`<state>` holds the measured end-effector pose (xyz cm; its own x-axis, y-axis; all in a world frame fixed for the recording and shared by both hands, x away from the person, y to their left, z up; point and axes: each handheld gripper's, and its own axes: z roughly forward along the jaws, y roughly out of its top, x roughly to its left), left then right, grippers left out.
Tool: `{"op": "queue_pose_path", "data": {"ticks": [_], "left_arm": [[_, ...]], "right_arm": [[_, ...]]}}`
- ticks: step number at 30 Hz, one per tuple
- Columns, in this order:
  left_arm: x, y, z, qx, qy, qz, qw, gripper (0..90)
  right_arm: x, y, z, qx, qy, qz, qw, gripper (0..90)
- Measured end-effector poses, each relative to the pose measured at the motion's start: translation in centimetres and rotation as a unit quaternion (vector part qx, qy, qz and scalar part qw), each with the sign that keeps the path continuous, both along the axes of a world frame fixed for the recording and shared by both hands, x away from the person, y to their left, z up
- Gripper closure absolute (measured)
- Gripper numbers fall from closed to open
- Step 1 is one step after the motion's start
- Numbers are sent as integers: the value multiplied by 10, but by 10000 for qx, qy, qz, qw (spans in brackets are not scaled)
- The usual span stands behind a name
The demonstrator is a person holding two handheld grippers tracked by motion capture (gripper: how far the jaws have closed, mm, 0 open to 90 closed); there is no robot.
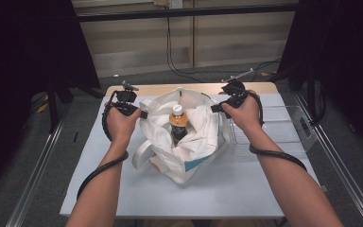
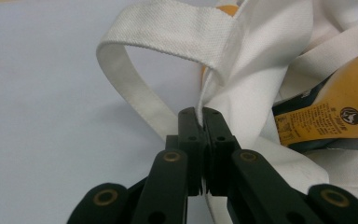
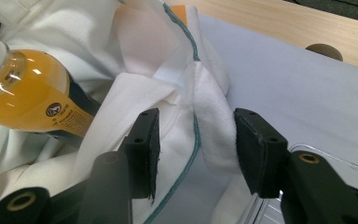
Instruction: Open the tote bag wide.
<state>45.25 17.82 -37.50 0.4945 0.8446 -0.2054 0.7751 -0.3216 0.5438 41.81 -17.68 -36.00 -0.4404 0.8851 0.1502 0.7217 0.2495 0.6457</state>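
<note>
A white cloth tote bag (image 1: 189, 153) stands open in the middle of the mat, with an orange-drink bottle (image 1: 178, 120) upright inside it. My left gripper (image 1: 142, 114) is at the bag's left rim. In the left gripper view it (image 2: 200, 114) is shut on a thin edge of the bag cloth (image 2: 261, 60), just under a looped handle strap (image 2: 168, 28), and the bottle (image 2: 335, 107) lies behind. My right gripper (image 1: 216, 109) is at the right rim. Its jaws (image 3: 196, 140) stand apart with a fold of the teal-stitched bag rim (image 3: 212, 126) loose between them, the bottle (image 3: 32, 93) to their left.
A clear plastic tray (image 1: 274, 127) sits on the mat right of the bag, close under my right hand. The pale mat (image 1: 123, 189) covers a wooden table (image 1: 170, 89). Black curtains and metal rails flank the table, and cables hang at the back wall.
</note>
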Motion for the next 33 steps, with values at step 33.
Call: {"op": "queue_pose_path", "data": {"ticks": [33], "left_arm": [[-1, -5, 8, 94, -39, -13, 9999, 875]], "right_arm": [[-7, 3, 27, -52, -115, 260, 9996, 772]]}}
